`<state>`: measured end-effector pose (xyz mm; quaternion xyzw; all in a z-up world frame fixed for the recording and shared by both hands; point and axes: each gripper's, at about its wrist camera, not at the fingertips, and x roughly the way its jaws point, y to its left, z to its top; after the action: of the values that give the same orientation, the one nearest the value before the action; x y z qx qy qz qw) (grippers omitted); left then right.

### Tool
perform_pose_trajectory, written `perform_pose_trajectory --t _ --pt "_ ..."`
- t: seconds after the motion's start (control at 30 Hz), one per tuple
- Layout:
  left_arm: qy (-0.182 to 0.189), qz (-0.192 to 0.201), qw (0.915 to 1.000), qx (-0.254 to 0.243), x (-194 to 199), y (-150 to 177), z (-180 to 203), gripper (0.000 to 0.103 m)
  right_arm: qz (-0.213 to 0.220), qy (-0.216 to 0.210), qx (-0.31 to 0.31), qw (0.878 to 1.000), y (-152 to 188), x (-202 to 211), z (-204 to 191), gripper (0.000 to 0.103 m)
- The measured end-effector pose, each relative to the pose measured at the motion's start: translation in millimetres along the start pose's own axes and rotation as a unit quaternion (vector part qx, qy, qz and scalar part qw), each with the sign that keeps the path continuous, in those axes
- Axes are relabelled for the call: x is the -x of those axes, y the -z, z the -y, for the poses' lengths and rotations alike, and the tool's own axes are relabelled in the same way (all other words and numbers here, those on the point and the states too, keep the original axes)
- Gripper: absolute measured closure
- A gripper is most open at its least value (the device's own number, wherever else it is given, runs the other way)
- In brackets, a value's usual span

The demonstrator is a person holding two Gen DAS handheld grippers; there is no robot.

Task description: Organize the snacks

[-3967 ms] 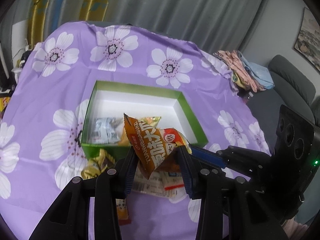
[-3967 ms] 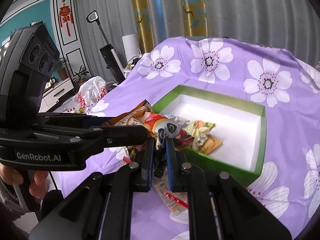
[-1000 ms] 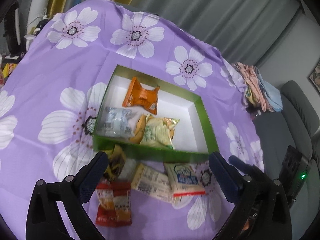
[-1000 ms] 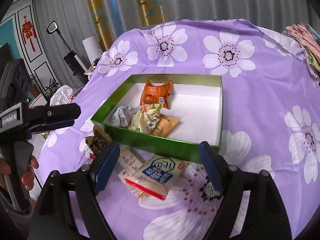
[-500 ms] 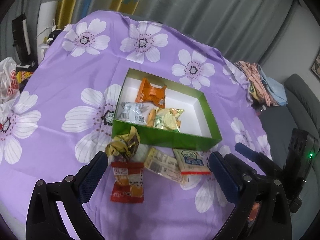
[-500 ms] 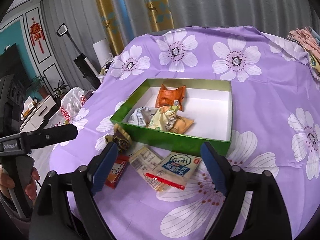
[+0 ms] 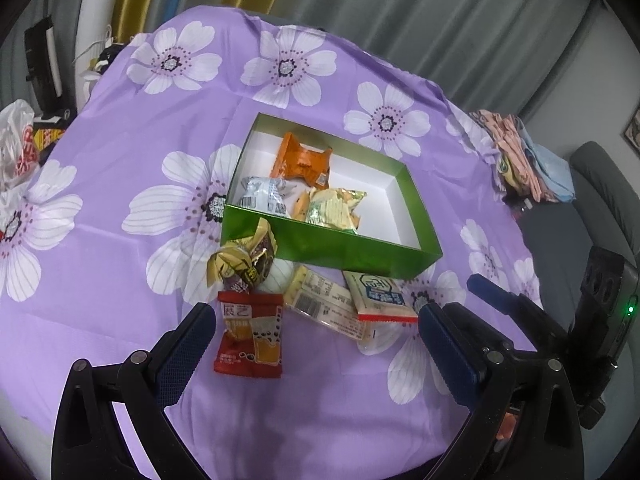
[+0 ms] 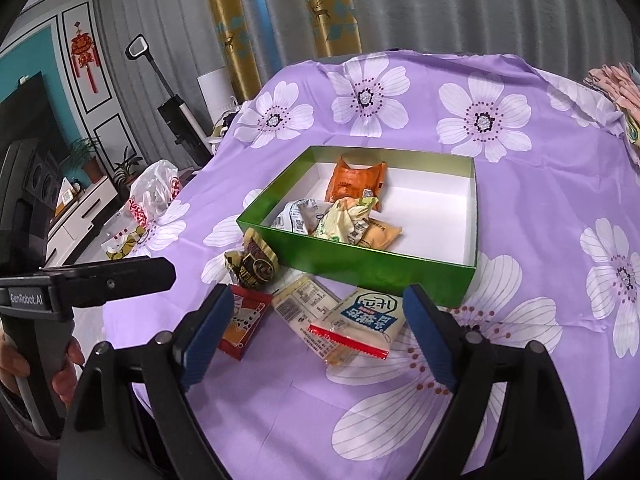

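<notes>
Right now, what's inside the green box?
In the green box: an orange packet, a silver-white packet and a yellow-green packet over another orange one, mostly hidden.

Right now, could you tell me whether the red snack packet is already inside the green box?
No, the red snack packet lies on the purple cloth outside the green box, in front of its near wall.

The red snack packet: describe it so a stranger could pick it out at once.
Find the green box on the purple flowered cloth. Four packets lie on the cloth in front of its near wall; the red snack packet is the one nearest the camera, at the left end below a crumpled gold wrapper. It alone is red, with drink cups pictured.
</notes>
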<state>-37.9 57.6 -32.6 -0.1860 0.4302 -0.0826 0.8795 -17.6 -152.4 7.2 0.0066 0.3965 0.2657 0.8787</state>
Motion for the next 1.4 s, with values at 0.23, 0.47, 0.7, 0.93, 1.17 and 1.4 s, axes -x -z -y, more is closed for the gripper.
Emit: perform_pose_trajectory --t 0.23,0.47,0.7,0.93,1.17,1.4 --pt "0.001 -0.009 0.9999 0.004 -8.8 7.5 -1.4 0.002 -0.018 0.002 -0.005 1.000 15.0 -5.6 1.4 0.015" --pt "0.005 -0.027 0.9994 0.019 -26.1 20.2 -14.2 0.002 -0.038 0.008 -0.013 0.999 29.2 -12.6 11.5 0.015" --pt "0.002 -0.025 0.9995 0.019 -27.8 32.5 -35.4 0.002 -0.057 -0.016 -0.021 0.998 37.8 -26.8 13.4 0.015" --pt "0.000 -0.023 0.9994 0.027 -33.2 40.2 -57.5 0.002 -0.080 -0.077 0.005 0.994 47.4 -46.4 -12.7 0.016" --pt "0.010 -0.027 0.9994 0.020 -45.1 43.4 -58.7 0.002 -0.100 -0.115 0.038 0.988 56.6 -69.0 -46.5 0.021" --pt "0.017 -0.030 0.9992 0.019 -54.1 45.0 -63.4 0.005 -0.114 -0.125 0.044 0.985 57.7 -94.1 -59.3 0.036"
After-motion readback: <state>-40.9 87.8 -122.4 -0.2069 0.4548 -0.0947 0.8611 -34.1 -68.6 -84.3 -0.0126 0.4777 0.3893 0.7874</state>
